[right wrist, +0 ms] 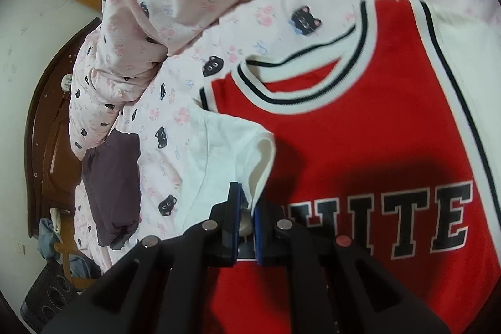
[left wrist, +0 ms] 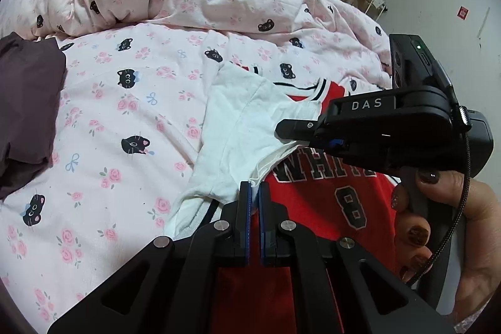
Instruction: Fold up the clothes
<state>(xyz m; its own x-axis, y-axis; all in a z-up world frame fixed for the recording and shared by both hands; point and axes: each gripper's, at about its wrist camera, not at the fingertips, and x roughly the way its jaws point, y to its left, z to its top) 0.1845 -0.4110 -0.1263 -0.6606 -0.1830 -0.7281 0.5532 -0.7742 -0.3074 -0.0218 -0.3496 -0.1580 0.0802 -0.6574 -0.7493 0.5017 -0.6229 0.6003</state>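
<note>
So the red basketball jersey (right wrist: 360,146) with white sleeves is spread flat on the bed (left wrist: 131,121), over the pink cat-print sheet. Its left white sleeve (left wrist: 238,127) is flipped up, and both tools have hold of it. The left hand-held gripper (left wrist: 254,193) is clamped on the sleeve's hem, right at the edge of the red part. The right hand-held gripper (right wrist: 247,208) pinches the same sleeve's edge too, white fabric bunched between its blue pads. A dark purple garment (left wrist: 25,102) sits by the bed's left edge, well apart from the jersey.
</note>
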